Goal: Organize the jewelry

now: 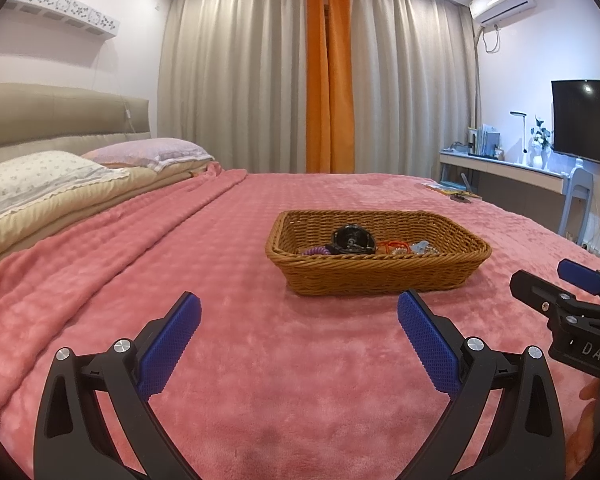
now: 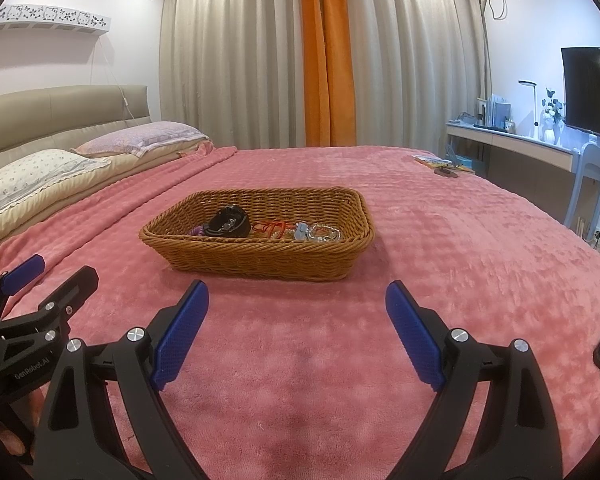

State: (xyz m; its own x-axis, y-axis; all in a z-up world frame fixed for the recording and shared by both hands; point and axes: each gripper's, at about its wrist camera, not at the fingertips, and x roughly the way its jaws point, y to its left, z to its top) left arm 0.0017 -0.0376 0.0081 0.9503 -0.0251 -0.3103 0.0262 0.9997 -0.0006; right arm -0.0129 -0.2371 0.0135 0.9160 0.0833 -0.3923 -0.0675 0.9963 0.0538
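You hold the left gripper [image 1: 298,316] and right gripper [image 2: 296,304] empty, fingers apart, short of the basket [image 2: 260,256]; the jewelry [image 2: 300,232] lies reachable inside.

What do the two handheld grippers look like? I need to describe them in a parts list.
Both the left gripper and right gripper have black plastic frames, silver round-headed bolts at the pivots, and flat blue pads with fine gridded texture. White lettering marks each body: "DAS" on the right, "GenRobot.AI" on the left.
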